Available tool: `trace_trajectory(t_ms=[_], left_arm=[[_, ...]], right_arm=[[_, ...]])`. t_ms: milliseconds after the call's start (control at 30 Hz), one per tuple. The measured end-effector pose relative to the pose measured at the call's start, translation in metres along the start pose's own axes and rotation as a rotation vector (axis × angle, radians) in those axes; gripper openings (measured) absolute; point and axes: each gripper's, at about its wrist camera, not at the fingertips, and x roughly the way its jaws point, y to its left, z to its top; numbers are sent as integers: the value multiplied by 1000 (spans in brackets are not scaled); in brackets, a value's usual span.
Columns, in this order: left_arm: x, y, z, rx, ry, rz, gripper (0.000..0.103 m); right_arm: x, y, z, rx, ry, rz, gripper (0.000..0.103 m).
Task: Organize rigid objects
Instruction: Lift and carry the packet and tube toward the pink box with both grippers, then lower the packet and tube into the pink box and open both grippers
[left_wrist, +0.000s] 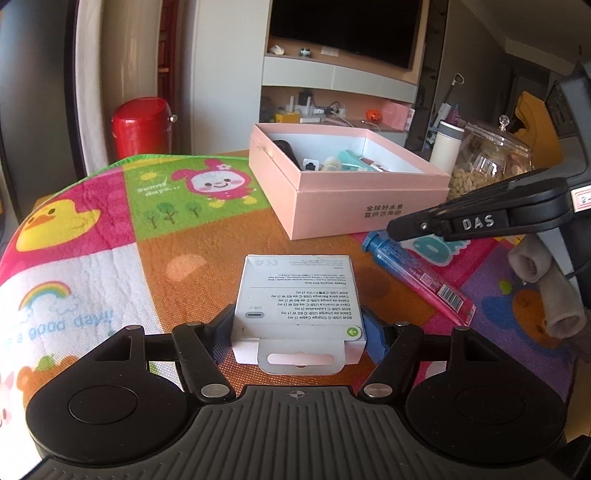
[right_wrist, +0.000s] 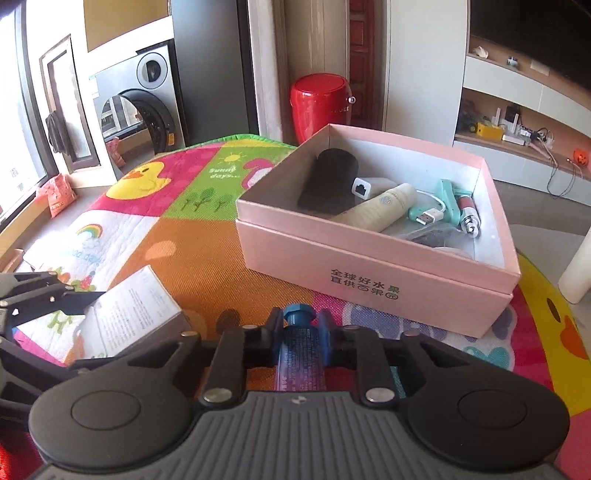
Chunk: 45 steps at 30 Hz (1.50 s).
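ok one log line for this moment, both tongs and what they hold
left tongs: shut on white cable box | right tongs: shut on blue-capped tube | pink box: open, items inside

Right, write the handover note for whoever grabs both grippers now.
Left gripper: shut on the white cable box, low over the play mat.
Right gripper: shut on the blue-capped tube near its cap; the tube's tail looks to rest on the mat.
Pink box: open, ahead of both grippers, already holding a black case, a cream bottle, a USB cable and other small items.
Left to do: carry the cable box and the tube into the pink box.
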Motion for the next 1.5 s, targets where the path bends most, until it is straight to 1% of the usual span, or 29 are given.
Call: trace_trajectory(t_ms=[167,233,267,333,400,433,467,500,567,700,833,900,933,967,1000,1033,1067,1100,1167,1300,1400,1500], left_arm=[[-13,-13,11,23,-43,-20,74],[-14,-17,14,24,-49,-20,74],[-14,-17,14,22,-50,-19,74],[-13,-18,14,18,-46,-22,74],[-11,-18,13,16,-41,-27,74],[-10,-18,13,17,-38,-28,74],[-9,-18,12,16,-34,-27,74],[-8,-17,12,16,-28,-26,74],[-5,-15,10,15,-16,-16,74],[0,-10,4,13,8,5,74],[7,-5,-2,1,37,13,74],[10,-4,-4,0,48,13,74],[10,-4,-5,4,43,14,74],[10,-5,-6,7,42,15,74],[10,-5,-6,7,42,15,74],[9,-4,-6,6,41,14,74],[9,-4,-6,4,41,12,74],[8,-4,-6,2,39,11,74],[8,-4,-7,1,35,12,74],[5,-6,-5,-11,22,1,74],[-3,-13,2,5,-17,-14,74],[-14,-24,17,38,-61,-36,74]], right_arm=[[-47,-10,12,26,-64,31,4],[-58,-16,16,43,-57,71,5],[-60,-19,18,59,-44,91,7],[-62,-27,19,111,-17,114,23],[-62,-31,18,147,-16,131,68],[-62,-33,16,159,-24,135,73],[-60,-33,14,165,-25,135,73],[-58,-33,13,166,-16,134,73],[-50,-29,10,155,-5,94,73],[-34,-12,-2,37,-15,-9,73],[-10,0,-11,-19,-23,-64,71],[4,1,-9,-14,-23,-63,64],[12,1,-7,-4,-18,-50,62],[18,1,-5,5,-12,-37,56],[25,1,-3,9,1,-20,48],[32,1,-2,6,19,-5,42],[34,4,-1,-6,13,-13,38],[34,6,-1,-24,10,-14,24],[27,7,-1,-36,17,3,23],[-4,6,-7,-25,-30,-5,21],[-32,5,-10,-29,-70,-11,21],[-62,2,-5,-20,-125,-13,21]])
